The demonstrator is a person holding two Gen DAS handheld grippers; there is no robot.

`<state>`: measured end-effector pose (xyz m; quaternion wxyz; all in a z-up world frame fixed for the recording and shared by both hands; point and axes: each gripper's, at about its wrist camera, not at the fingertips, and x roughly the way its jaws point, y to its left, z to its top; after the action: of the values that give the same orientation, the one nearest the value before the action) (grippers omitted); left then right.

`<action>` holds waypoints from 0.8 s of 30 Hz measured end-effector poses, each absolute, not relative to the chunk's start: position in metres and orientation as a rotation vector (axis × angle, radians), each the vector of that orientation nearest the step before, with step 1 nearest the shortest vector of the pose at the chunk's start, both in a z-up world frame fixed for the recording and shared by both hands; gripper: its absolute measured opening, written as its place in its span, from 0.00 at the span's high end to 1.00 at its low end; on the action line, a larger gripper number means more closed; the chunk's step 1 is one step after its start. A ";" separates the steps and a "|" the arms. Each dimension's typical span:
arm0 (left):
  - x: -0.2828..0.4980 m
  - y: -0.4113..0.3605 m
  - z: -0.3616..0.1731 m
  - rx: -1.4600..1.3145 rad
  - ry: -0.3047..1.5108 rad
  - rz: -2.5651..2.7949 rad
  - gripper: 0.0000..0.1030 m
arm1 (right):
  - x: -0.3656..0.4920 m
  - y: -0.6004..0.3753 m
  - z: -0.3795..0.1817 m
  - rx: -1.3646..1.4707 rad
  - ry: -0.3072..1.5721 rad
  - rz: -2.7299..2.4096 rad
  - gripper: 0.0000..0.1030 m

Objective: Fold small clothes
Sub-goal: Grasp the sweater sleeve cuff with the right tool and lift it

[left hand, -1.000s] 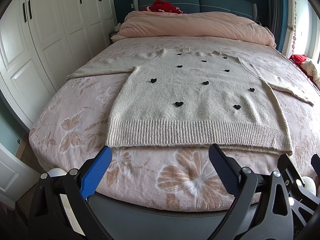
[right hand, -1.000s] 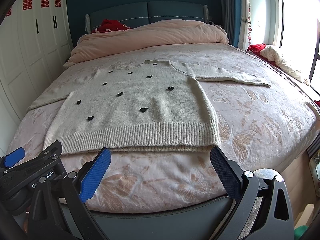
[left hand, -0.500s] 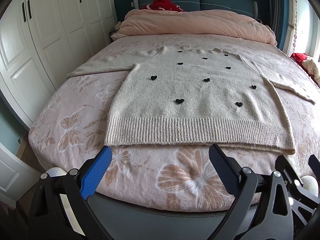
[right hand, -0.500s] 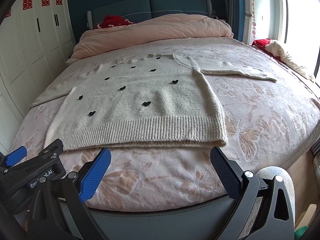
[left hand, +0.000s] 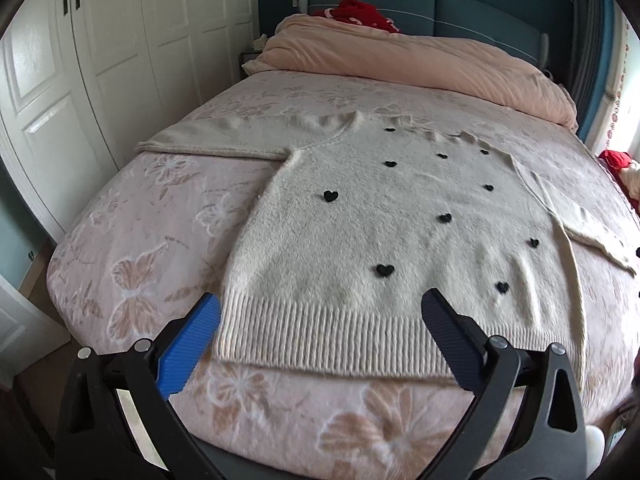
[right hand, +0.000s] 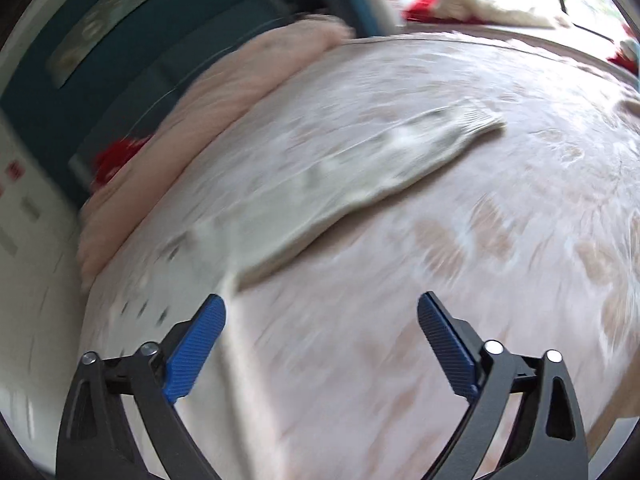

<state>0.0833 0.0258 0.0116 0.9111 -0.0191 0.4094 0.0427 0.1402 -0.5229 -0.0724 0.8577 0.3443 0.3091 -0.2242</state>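
Observation:
A cream knitted sweater [left hand: 380,232] with small black hearts lies flat on the bed, both sleeves spread out sideways. My left gripper [left hand: 320,312] hovers open over the ribbed hem at the sweater's lower left, nothing between its fingers. In the blurred, tilted right wrist view, the sweater's right sleeve [right hand: 360,184] stretches across the bedspread ahead. My right gripper [right hand: 320,312] stands wide over the bare bedspread beside the sweater's side edge, its jaws just starting to close, with nothing between them.
The pink floral bedspread [left hand: 140,264] covers the bed. A rolled pink duvet [left hand: 420,60] lies at the headboard with red cloth [left hand: 360,10] behind it. White wardrobe doors [left hand: 100,60] stand close on the left. More cloth is piled by the window [right hand: 480,4].
My left gripper moved forward over the sweater's hem and rolled a little. My right gripper swung fast to the right and rolled, now facing the right sleeve; its view is blurred.

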 end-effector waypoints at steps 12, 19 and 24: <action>0.136 -0.003 -0.020 0.002 0.903 0.070 0.05 | 0.203 -0.694 -0.138 1.014 0.594 -0.653 0.30; 0.155 -0.007 -0.031 -0.027 0.926 0.039 0.05 | 0.233 -0.704 -0.125 0.977 0.555 -0.592 0.87; 0.163 -0.002 -0.032 -0.081 0.913 -0.006 0.05 | 0.286 -0.614 -0.023 0.716 0.412 -0.286 0.87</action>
<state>0.1632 -0.0017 -0.0315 0.8967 -0.0393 0.4409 -0.0029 0.2860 -0.6142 -0.0230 0.9060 0.3469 0.1993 -0.1385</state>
